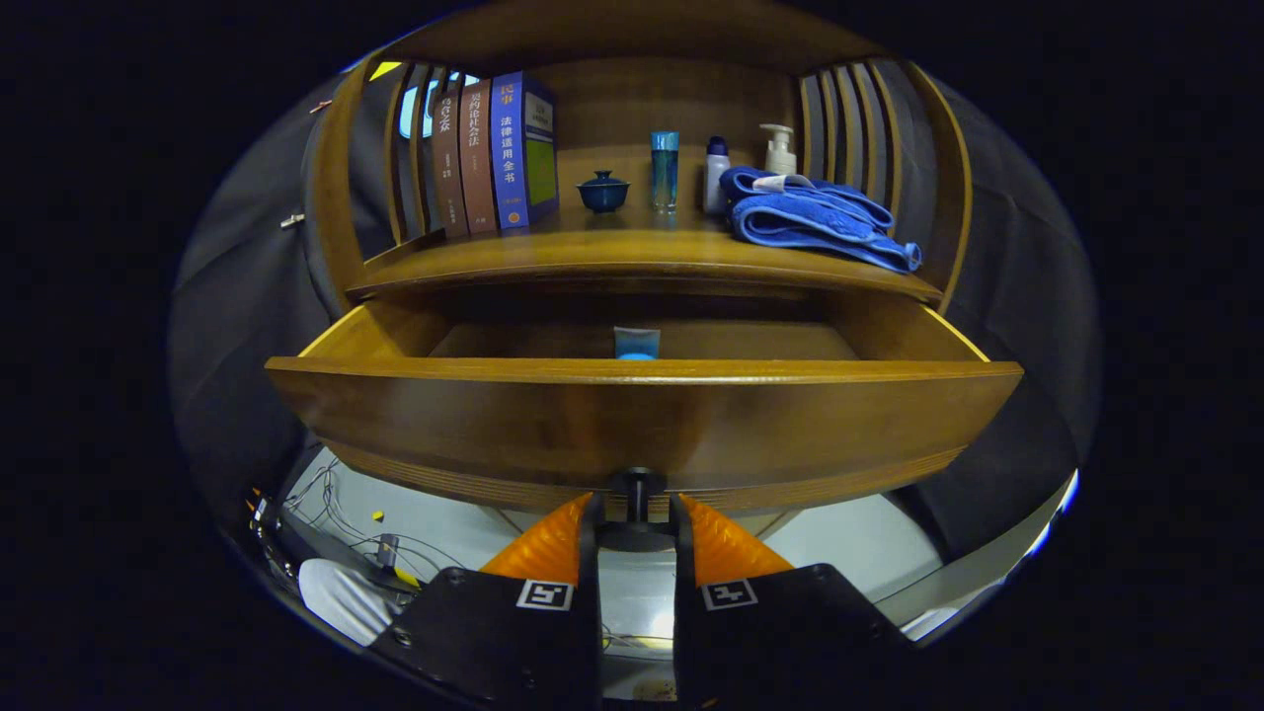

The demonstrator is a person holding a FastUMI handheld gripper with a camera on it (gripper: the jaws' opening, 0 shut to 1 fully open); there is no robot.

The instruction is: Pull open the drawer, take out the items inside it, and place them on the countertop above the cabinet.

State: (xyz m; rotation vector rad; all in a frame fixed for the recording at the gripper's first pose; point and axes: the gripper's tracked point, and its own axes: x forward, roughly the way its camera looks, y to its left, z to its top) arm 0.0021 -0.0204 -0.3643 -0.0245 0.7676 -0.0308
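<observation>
Drawer (pixel 642 415) pulled well open; my gripper (pixel 637 513) clenched on its knob (pixel 638 486). One small blue item (pixel 637 343) lies inside against the back wall. Countertop (pixel 632 247) already carries towel (pixel 820 219), bottles.

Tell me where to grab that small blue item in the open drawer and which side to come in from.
Grip the blue item by its upper part, coming down from above. Only its top shows over the drawer front, which blocks a frontal approach, and the countertop overhangs behind. Its exact shape is hard to tell. The gripper must first leave the drawer knob between its fingers.
</observation>
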